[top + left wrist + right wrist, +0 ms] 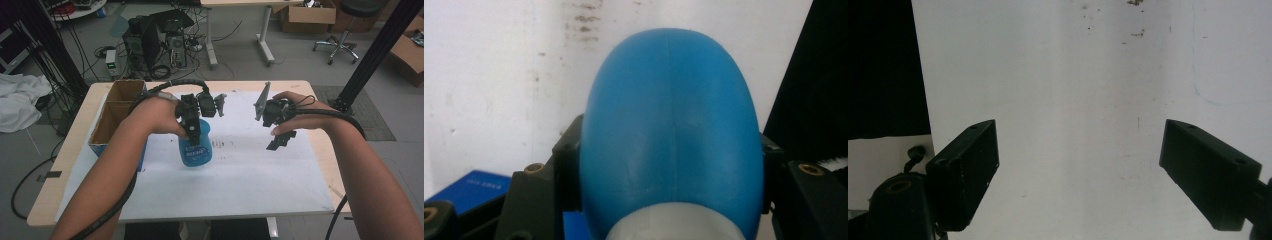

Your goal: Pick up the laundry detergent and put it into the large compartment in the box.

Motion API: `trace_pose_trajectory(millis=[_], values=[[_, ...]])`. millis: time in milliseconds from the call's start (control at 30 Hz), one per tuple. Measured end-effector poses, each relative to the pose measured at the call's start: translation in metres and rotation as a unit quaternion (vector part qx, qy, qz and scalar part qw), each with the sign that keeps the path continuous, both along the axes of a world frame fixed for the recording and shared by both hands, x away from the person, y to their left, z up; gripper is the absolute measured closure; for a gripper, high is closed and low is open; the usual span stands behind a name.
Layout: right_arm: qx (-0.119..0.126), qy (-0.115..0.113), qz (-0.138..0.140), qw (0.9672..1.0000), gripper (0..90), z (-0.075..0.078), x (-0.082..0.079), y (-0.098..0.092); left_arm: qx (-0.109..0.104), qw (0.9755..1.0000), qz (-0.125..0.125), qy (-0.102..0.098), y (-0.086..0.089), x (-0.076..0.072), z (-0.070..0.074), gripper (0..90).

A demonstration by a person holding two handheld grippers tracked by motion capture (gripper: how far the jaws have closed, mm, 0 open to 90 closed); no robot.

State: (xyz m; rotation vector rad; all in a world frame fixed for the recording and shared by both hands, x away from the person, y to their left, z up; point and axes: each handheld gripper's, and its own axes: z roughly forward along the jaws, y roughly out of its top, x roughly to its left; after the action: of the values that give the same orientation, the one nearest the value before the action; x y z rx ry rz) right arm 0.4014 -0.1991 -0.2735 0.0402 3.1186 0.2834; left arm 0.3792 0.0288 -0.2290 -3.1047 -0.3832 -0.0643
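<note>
A blue plastic bottle with a printed label hangs above the white sheet, held near its top by my left gripper, which points down and is shut on it. In the left gripper view the blue bottle bulges between the two black jaws, with a pale cap or neck at the bottom edge. My right gripper hovers over the sheet to the right, open. The right gripper view has its jaws spread wide over bare white sheet, right gripper with nothing between them.
An open cardboard box with a divider stands at the table's left edge, a blue side showing below it. The white sheet covers most of the wooden table. Computers, cables and chairs are on the floor beyond.
</note>
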Motion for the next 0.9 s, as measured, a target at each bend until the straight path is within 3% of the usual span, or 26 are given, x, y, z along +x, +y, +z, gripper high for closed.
trace_pose_trajectory(millis=[200, 267, 433, 500, 600, 700, 900], values=[[-0.004, -0.001, 0.0, 1.0, 16.1, 0.001, -0.001, 0.001, 0.0, 0.9989, 0.047, 0.0, 0.008, 0.004, 0.023, 38.8], [-0.003, -0.001, 0.002, 1.0, 16.2, 0.001, -0.001, 0.002, -0.004, 0.9971, 0.076, 0.004, 0.013, 0.006, 0.03, 38.8], [-0.006, -0.002, 0.007, 1.0, 16.1, 0.002, 0.0, 0.004, -0.01, 0.9929, 0.118, -0.004, 0.025, 0.011, 0.045, 38.8], [-0.006, -0.001, 0.008, 0.9999, 16.1, 0.002, 0.0, 0.006, -0.01, 0.9901, 0.14, -0.004, 0.03, 0.013, 0.053, 38.8], [-0.007, 0.0, 0.011, 0.9999, 16.1, 0.001, 0.0, 0.008, -0.011, 0.9837, 0.179, -0.01, 0.04, 0.017, 0.067, 38.8], [-0.008, 0.001, 0.014, 0.9999, 16.2, 0.0, 0.001, 0.01, -0.012, 0.9794, 0.201, -0.009, 0.048, 0.019, 0.079, 38.9], [-0.009, 0.002, 0.015, 0.9998, 16.1, -0.001, 0.003, 0.01, -0.028, 0.9674, 0.251, -0.012, 0.068, 0.023, 0.105, 38.9]])
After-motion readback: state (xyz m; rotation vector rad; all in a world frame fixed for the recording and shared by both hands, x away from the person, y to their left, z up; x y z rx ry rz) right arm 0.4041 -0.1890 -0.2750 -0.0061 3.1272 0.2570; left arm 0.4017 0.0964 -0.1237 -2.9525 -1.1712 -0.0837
